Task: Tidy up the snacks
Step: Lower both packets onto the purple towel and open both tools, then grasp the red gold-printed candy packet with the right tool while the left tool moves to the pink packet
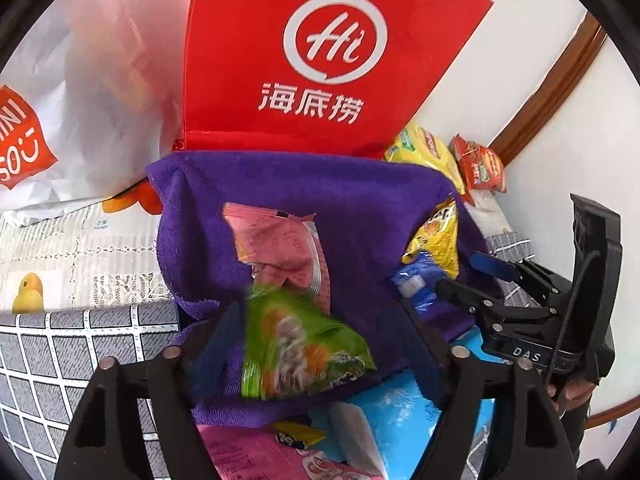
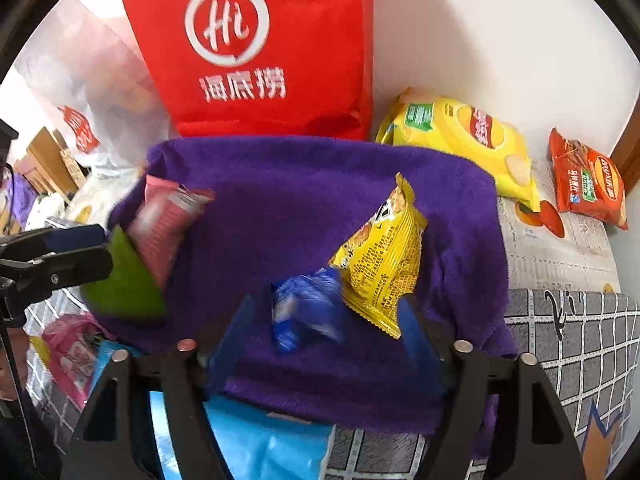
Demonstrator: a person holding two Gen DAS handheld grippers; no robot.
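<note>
Hovering over a purple towel-lined bin (image 1: 320, 200), both grippers have fingers apart w/ nothing clamped. The left gripper (image 1: 320, 344) stands wide around a blurred green snack pack (image 1: 296, 352), which looks loose btwn the fingers, pads not pressing; a pink pack (image 1: 280, 248) lies just beyond it. The right gripper (image 2: 324, 332) is likewise spread around a blue pack (image 2: 308, 312), also blurred, w/ a yellow pack (image 2: 380, 264) propped upright just beyond (long axis tilted up-left). Each pack sits straight ahead of its own fingers, so left is nearer green, right nearer blue. Both packs probably end up inside the bin.
</note>
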